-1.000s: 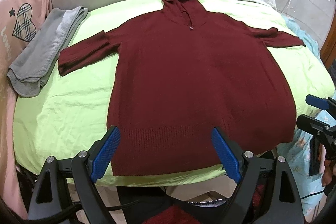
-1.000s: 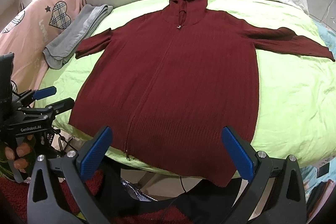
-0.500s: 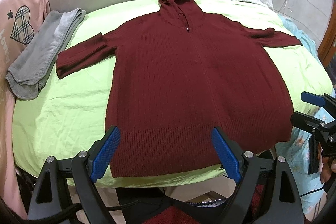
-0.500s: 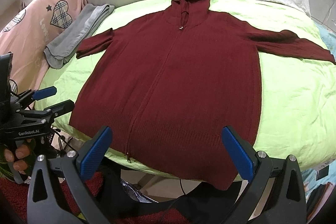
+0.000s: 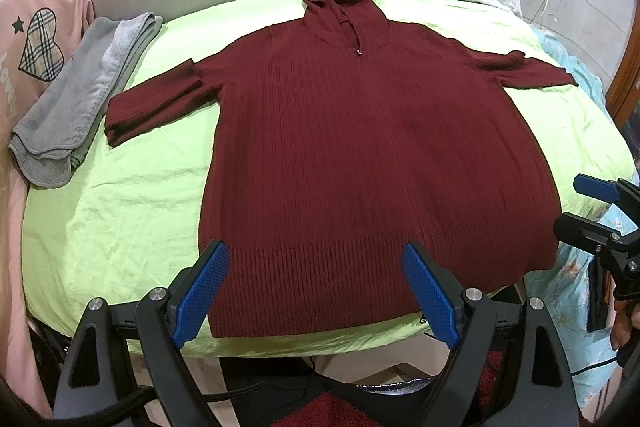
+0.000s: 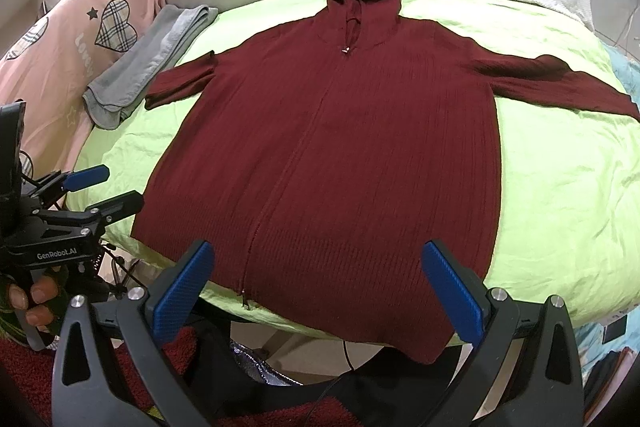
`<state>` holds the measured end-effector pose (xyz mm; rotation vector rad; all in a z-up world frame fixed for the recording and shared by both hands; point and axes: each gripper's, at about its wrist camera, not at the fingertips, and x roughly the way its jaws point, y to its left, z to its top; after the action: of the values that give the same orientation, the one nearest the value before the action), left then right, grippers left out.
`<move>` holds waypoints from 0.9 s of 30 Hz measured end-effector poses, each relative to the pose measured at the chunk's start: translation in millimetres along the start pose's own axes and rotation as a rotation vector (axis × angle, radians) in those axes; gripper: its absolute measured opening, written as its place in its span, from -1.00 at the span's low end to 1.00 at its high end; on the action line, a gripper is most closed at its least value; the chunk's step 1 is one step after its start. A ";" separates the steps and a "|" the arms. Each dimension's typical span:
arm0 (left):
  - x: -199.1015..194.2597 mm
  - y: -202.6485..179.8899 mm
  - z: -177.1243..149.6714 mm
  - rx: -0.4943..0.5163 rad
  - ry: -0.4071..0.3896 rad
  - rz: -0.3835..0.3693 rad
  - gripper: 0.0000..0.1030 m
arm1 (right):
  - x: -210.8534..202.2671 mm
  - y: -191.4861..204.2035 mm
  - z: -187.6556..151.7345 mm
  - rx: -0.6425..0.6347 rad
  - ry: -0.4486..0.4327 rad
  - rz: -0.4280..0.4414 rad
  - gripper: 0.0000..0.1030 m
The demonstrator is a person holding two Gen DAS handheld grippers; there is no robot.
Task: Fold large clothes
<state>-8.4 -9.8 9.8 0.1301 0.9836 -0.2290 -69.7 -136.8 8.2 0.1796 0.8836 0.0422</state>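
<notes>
One maroon hoodie [image 5: 372, 163] flat on bed — two grippers, left [image 5: 316, 291] and right [image 6: 316, 291], both agape.

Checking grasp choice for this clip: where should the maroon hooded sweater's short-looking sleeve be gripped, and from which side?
Probably at the sleeve end, coming from the left with the left gripper. The maroon hooded sweater lies flat, and that end has a free edge on the green sheet, just clear of the grey towel.
</notes>
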 end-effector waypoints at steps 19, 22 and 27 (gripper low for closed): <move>10.8 1.7 4.8 -0.004 -0.007 -0.028 0.73 | 6.3 -10.7 2.5 0.045 0.001 0.030 1.00; 15.3 4.1 9.8 -0.022 -0.014 -0.037 0.73 | 8.4 -23.7 5.2 0.077 -0.012 0.035 1.00; 28.3 9.1 23.5 -0.030 -0.027 -0.019 0.74 | 6.8 -71.6 13.9 0.178 -0.068 0.049 1.00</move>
<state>28.0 -9.7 -0.9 0.0898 0.9614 -0.2325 -57.3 -208.4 -0.8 0.3671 0.8146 0.0028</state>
